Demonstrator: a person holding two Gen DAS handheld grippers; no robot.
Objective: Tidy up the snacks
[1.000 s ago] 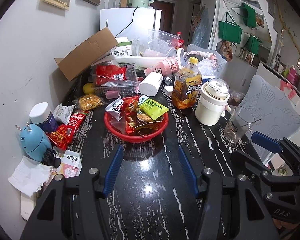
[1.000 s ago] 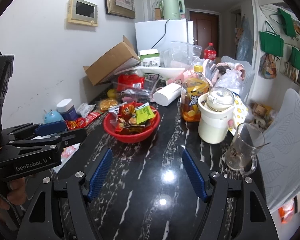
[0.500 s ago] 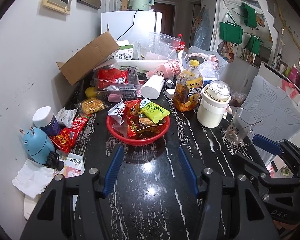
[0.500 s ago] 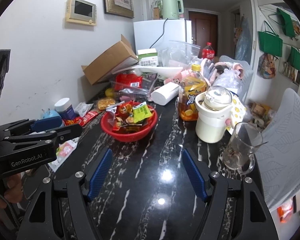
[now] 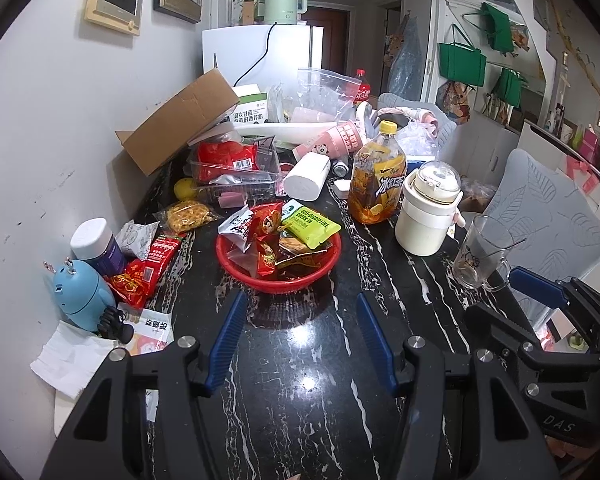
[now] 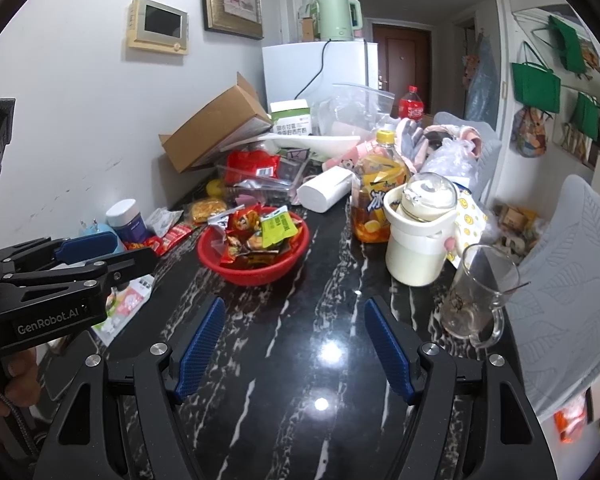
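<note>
A red bowl [image 5: 276, 280] [image 6: 256, 276] stands mid-table, heaped with snack packets, a green one [image 5: 308, 224] on top. Loose snacks lie to its left by the wall: a red packet [image 5: 152, 268], a yellow noodle packet [image 5: 186, 212] and a grey-white packet [image 5: 134, 234]. My left gripper [image 5: 300, 300] hovers just short of the bowl, open, with only table between its blue pads. My right gripper [image 6: 294, 304] hangs open and empty further right, also short of the bowl.
The black marble table [image 5: 300, 380] is crowded at the back: a cardboard box [image 5: 180, 120], a clear tray [image 5: 236, 176], an iced tea bottle [image 5: 376, 184], a cream jug [image 5: 428, 212], a glass mug [image 5: 480, 256]. A blue gadget [image 5: 80, 296] and a jar [image 5: 96, 244] stand at the left.
</note>
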